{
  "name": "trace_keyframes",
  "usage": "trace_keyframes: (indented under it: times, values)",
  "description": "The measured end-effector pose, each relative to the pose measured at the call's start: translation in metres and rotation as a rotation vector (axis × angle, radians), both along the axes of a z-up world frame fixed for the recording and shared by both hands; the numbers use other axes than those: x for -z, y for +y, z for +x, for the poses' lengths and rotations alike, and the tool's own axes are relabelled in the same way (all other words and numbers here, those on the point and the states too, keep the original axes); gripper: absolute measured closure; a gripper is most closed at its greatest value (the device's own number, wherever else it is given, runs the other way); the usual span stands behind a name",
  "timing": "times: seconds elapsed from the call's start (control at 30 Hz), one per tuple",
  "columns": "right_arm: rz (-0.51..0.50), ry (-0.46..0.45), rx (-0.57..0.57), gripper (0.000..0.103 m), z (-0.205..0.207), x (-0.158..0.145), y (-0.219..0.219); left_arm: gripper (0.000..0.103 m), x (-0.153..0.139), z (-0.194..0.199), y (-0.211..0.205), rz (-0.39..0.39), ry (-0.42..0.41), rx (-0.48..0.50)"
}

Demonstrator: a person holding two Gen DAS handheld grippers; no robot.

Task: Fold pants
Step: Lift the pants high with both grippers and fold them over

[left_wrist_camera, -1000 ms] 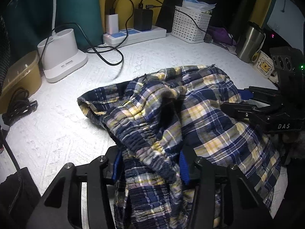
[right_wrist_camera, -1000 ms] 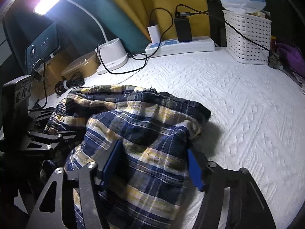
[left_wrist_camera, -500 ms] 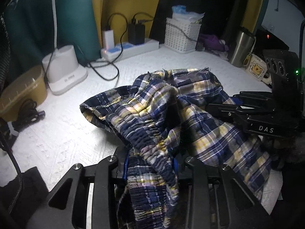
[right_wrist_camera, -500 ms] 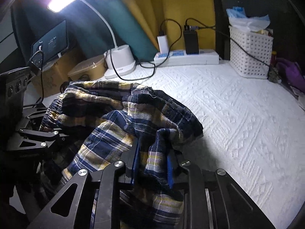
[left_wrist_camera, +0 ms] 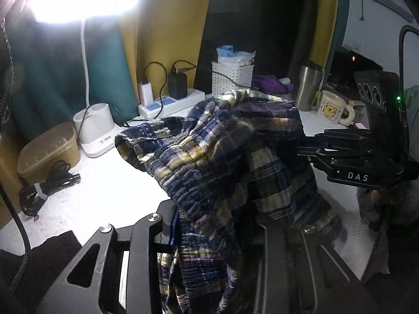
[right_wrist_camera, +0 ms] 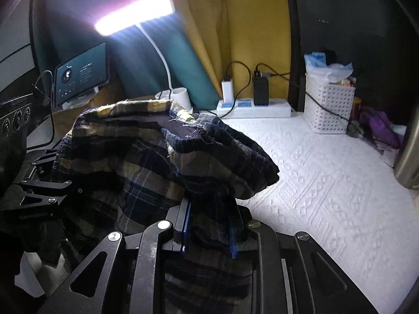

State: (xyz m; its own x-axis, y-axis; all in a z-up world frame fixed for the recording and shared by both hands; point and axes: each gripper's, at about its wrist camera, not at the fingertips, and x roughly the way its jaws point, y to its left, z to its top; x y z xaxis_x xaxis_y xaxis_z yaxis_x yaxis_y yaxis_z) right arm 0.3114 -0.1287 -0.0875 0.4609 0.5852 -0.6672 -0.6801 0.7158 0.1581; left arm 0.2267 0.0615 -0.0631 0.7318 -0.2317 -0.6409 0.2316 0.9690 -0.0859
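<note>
The navy-and-yellow plaid cotton pants (left_wrist_camera: 225,157) fill the centre of the left wrist view, bunched and lifted off the white textured surface (left_wrist_camera: 104,191). At the bottom of that frame the left gripper (left_wrist_camera: 214,235) has its fingers clamped on the elastic waistband. At the right edge the right gripper (left_wrist_camera: 311,145) reaches into the cloth; in the right wrist view its blue-padded fingers (right_wrist_camera: 185,225) pinch a fold at lower centre. A lit white desk lamp (left_wrist_camera: 86,7) glares at upper left, and a white lattice plastic basket (right_wrist_camera: 328,104) stands at centre right.
</note>
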Motion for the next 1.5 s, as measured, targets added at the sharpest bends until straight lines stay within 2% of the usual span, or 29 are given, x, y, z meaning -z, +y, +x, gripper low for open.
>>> trace_keyframes:
  times: [0.6,0.9,1.27,1.5]
  values:
    - [0.057,-0.158,0.023,0.080,-0.068,-0.072,-0.012,0.071,-0.053,-0.070,0.008,-0.019,-0.182,0.014]
    - [0.101,-0.240,0.010,0.080,-0.112,-0.107,-0.007,0.071,-0.082,-0.113,0.018,0.000,-0.285,0.007]
    - [0.121,-0.304,-0.033,0.080,-0.155,-0.126,0.011,0.071,-0.098,-0.159,0.046,0.023,-0.376,-0.041]
    - [0.110,-0.305,-0.083,0.080,-0.177,-0.128,0.029,0.071,-0.101,-0.192,0.055,0.059,-0.376,-0.049]
